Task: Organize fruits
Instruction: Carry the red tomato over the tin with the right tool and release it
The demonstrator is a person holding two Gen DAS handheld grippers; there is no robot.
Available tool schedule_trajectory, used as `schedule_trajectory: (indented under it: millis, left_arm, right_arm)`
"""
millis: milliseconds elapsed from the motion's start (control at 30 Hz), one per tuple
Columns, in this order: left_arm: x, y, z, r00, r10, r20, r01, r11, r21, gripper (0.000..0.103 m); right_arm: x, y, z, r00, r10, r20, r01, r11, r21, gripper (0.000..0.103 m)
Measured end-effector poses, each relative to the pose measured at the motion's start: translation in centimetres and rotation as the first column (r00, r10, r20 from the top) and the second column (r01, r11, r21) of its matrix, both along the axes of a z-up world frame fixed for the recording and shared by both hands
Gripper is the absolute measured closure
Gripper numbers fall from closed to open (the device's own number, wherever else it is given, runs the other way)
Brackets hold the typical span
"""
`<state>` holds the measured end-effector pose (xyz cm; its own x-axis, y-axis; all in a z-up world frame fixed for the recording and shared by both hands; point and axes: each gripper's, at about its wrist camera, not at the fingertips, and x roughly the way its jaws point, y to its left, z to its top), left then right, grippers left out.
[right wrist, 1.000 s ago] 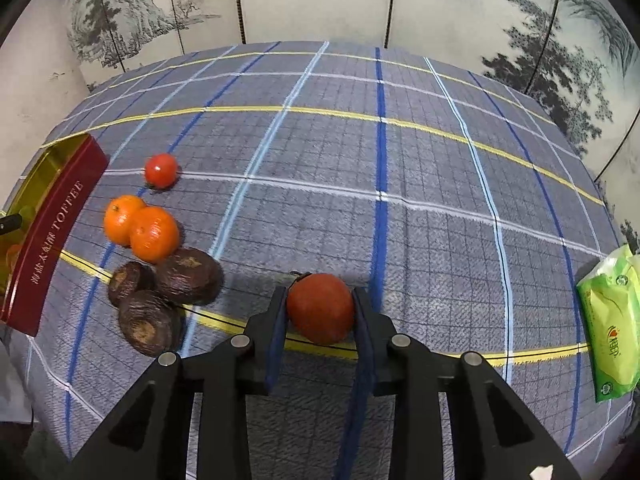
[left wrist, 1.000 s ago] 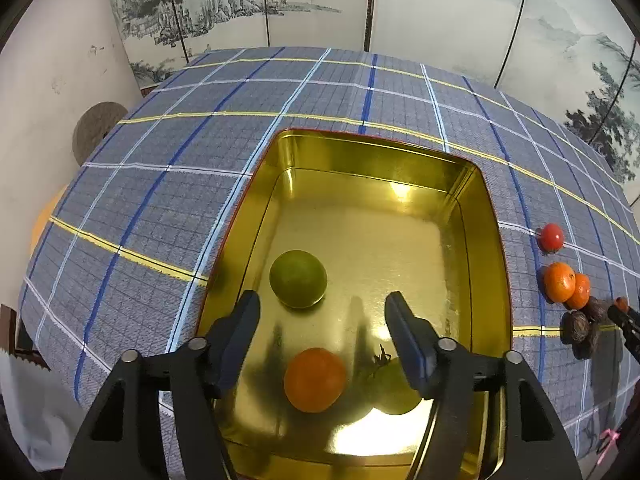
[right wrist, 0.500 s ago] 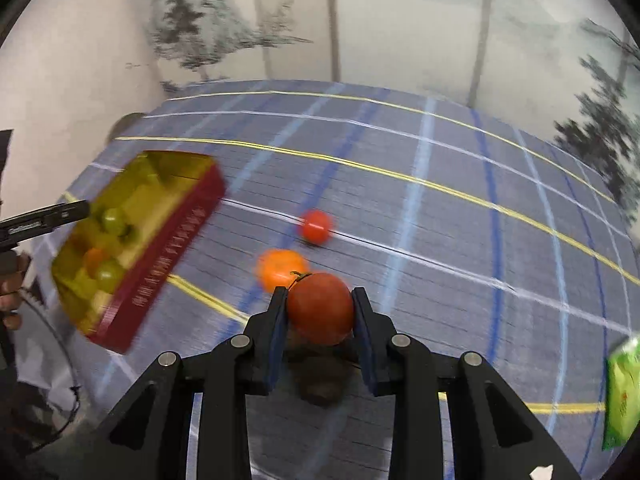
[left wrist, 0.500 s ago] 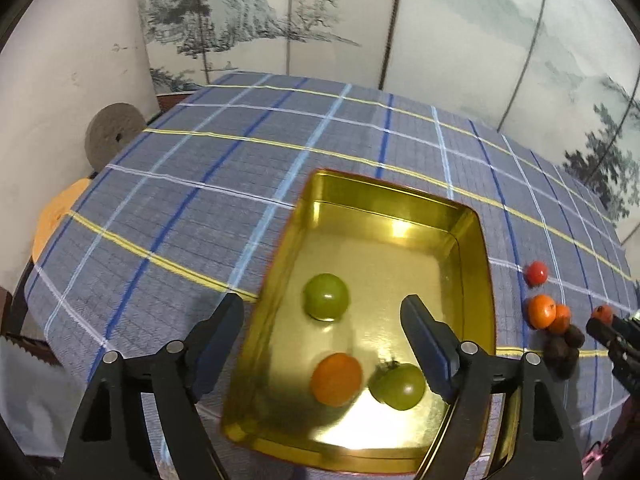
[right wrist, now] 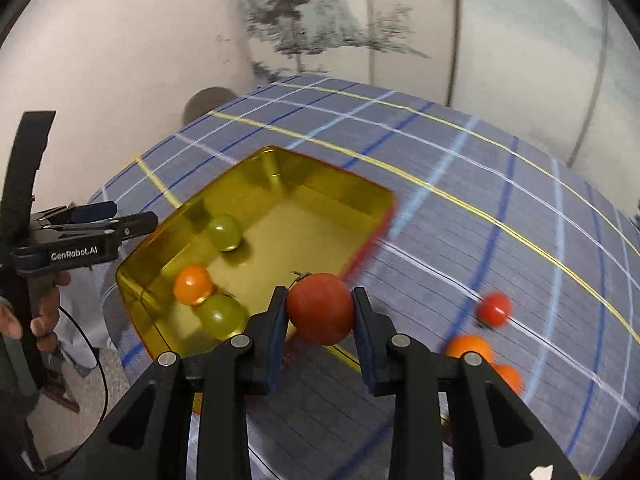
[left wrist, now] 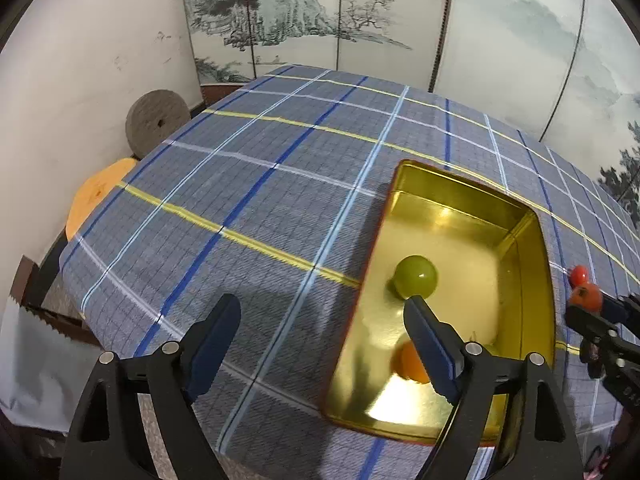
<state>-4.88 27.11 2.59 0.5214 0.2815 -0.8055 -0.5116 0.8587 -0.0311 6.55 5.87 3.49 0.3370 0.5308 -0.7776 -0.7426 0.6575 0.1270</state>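
A gold tin (right wrist: 224, 196) with red sides holds two green fruits and an orange one (right wrist: 193, 285). The cloth (left wrist: 256, 184) is grey-blue plaid, lined blue, white and yellow.

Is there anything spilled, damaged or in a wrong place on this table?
Nothing stands out. The gold tin sits flat holding three fruits, other fruits wait on the cloth, and the right tongs grip a red tomato.

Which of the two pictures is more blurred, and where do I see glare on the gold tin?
Right wrist view: more blurred; the gold rectangular metal tin's red edge and the loose orange fruits on the blue plaid tablecloth smear. Left wrist view: mostly sharp; bright glare on the tin floor, beside the orange fruit there.
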Motion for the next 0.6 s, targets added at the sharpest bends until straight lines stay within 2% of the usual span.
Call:
schedule_trajectory:
  millis: [167,600]
  left_arm:
    - [-1.0,1.3,-0.6,0.999,0.032,-0.009,-0.032,0.999,-0.018,0.018]
    - [-2.2,3.3,-1.2,0.997,0.079,0.006,-0.079,0.996,-0.037,0.018]
  right_arm:
    - [-0.2,3.5,-1.2,0.999,0.055,0.001,-0.055,0.998,-0.029,0.074]
    - [-0.2,7.3,-3.6,0.995,0.104,-0.009,-0.105,0.988,-0.112,0.074]
